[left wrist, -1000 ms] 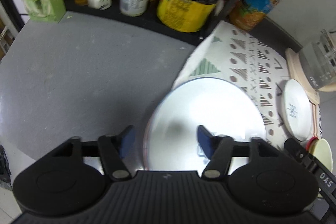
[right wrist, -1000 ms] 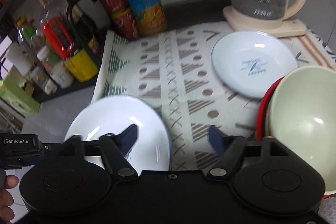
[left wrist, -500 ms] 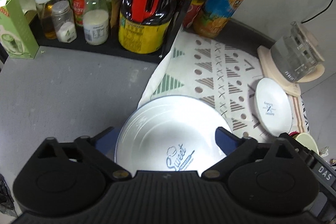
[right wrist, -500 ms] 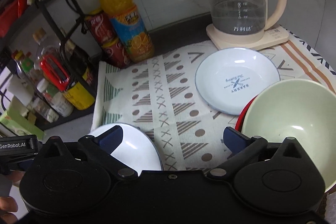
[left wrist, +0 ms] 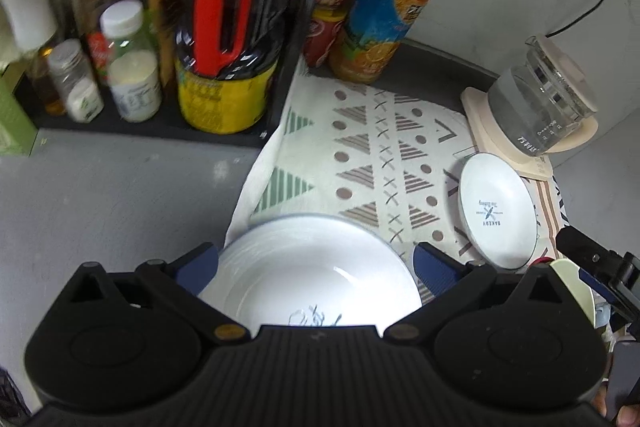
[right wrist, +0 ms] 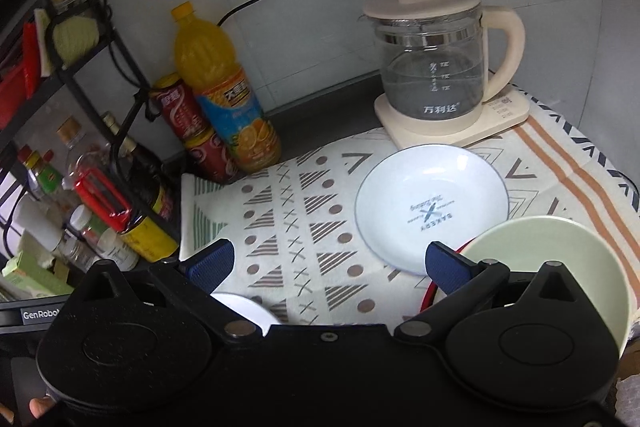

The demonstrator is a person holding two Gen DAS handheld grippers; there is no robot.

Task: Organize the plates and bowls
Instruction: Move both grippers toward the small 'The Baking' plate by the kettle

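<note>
The left hand-held gripper (left wrist: 316,265) is spread wide, its blue pads flanking the big plate (left wrist: 316,267) without touching it. That plate lies at 6 o'clock in the left view, half on the cloth (left wrist: 360,155) and half on the grey surface (left wrist: 112,195). The right hand-held gripper (right wrist: 326,263) is also wide and holds nothing; it hangs over the cloth.

In the right view the small plate (right wrist: 432,205) sits at 3 o'clock on the cloth, just in front of the kettle (right wrist: 436,67). The green bowl (right wrist: 560,267) is at 4 o'clock, nested in a red one whose rim (right wrist: 430,291) barely shows. It touches or overlaps the small plate's near edge; which, I cannot tell.

Risks, as I judge them:
- The big plate straddles the cloth's edge, so it may rock or slide when pinched at the rim, and a shallow rim grip could let it tip out.
- Dragging a plate could bunch the cloth and nudge the kettle base.
- The juice bottle (right wrist: 224,99) and cans (right wrist: 192,131) at 10 o'clock stand close enough to be knocked by a wide swing.
- Lifting the small plate may disturb the bowls beside it.
</note>
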